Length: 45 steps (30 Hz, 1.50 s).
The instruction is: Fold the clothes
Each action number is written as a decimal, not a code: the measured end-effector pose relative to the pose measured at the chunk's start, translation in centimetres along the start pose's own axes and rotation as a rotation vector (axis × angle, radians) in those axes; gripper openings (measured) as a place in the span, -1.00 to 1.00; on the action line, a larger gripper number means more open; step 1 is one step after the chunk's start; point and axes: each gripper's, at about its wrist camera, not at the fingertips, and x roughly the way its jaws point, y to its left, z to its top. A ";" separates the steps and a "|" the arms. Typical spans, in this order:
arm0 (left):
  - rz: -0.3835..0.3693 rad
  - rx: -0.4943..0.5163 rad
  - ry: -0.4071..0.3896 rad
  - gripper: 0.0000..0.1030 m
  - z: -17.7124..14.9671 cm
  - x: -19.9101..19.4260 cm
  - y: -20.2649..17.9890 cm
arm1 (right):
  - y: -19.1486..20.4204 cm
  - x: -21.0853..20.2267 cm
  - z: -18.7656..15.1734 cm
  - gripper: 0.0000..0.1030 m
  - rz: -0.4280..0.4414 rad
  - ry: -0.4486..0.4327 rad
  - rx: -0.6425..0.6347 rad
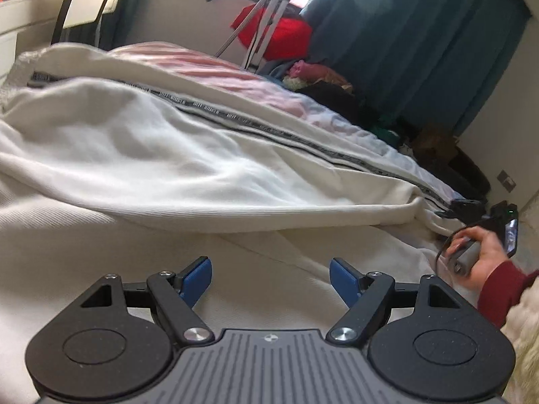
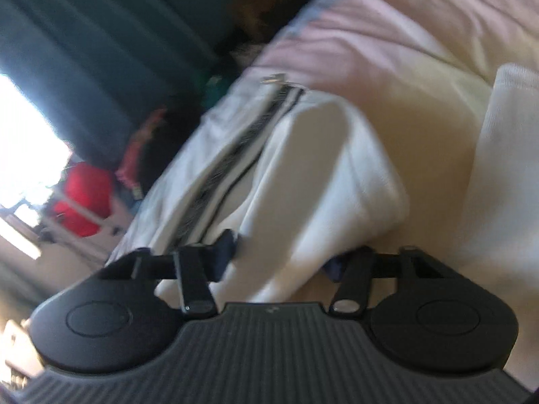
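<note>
A white zip-up sweatshirt [image 1: 161, 148] with a black patterned zipper tape [image 1: 303, 141] lies spread on the bed. My left gripper [image 1: 271, 279] is open and empty, hovering low over the white fabric near its front edge. My right gripper [image 2: 279, 256] has its jaws set wide around a bunched fold of the same sweatshirt [image 2: 313, 175], which fills the gap between the blue pads; the view is blurred. In the left wrist view the right gripper [image 1: 471, 212] sits at the garment's far right hem, held by a hand in a red sleeve [image 1: 498, 289].
A pink and white bedcover [image 1: 235, 77] lies under the garment. Beyond the bed are a red bag [image 1: 279, 33], a tripod [image 1: 266, 17], a pile of clothes [image 1: 323, 80] and teal curtains [image 1: 421, 50]. A white desk [image 1: 20, 17] stands at far left.
</note>
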 end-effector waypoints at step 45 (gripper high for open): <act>0.068 0.204 -0.101 0.61 -0.3 -4.0 -3.7 | -1.1 -17.6 -1.9 0.46 -0.052 -0.090 -0.659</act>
